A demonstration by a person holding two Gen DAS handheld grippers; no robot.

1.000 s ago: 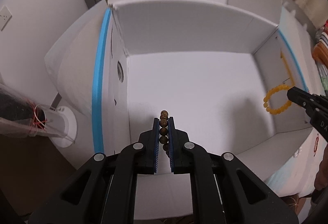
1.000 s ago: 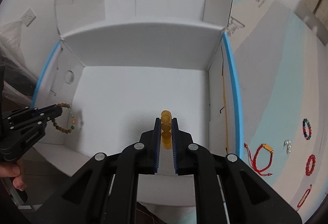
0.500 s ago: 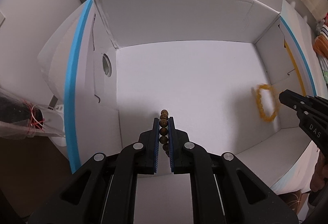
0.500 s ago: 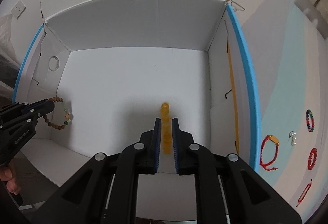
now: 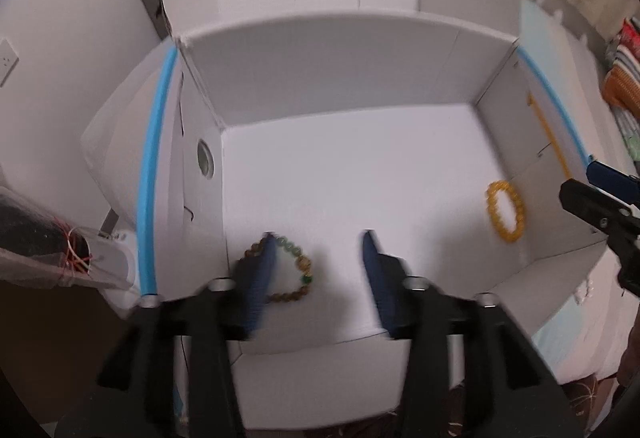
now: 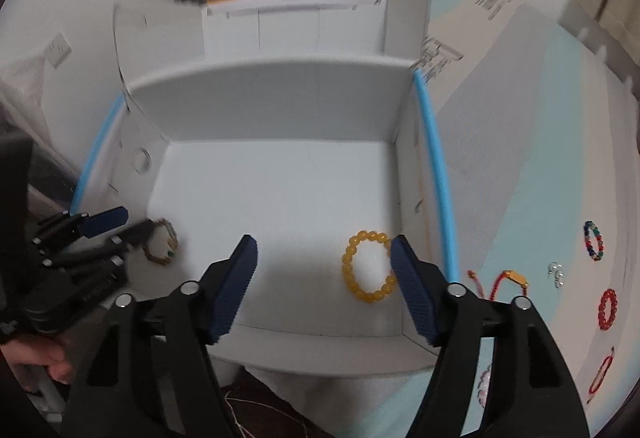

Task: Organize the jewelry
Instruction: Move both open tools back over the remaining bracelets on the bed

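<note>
Matt white cardboard box [image 5: 344, 173]; glossy amber beads [image 6: 370, 266]; ribbed claw pads [image 6: 234, 290].

Box [image 5: 340, 77] open on top, walls on all four sides, so entry is from above only. Floor centre is bare; brown bracelet [image 5: 298, 270] lies near the left wall, yellow bracelet [image 6: 368, 266] near the right.

The left tool [image 5: 318, 238] hangs over the near edge of a white box [image 5: 344, 77], its two blue-padded fingers spread wide. On the box floor a brown bracelet [image 5: 298, 274] with green beads lies at about seven o'clock, partly behind the left finger. A yellow bracelet [image 5: 505, 209] lies at three o'clock, near the right wall. The right tool [image 5: 592, 185] enters from the three o'clock edge, fingers parted.
</note>
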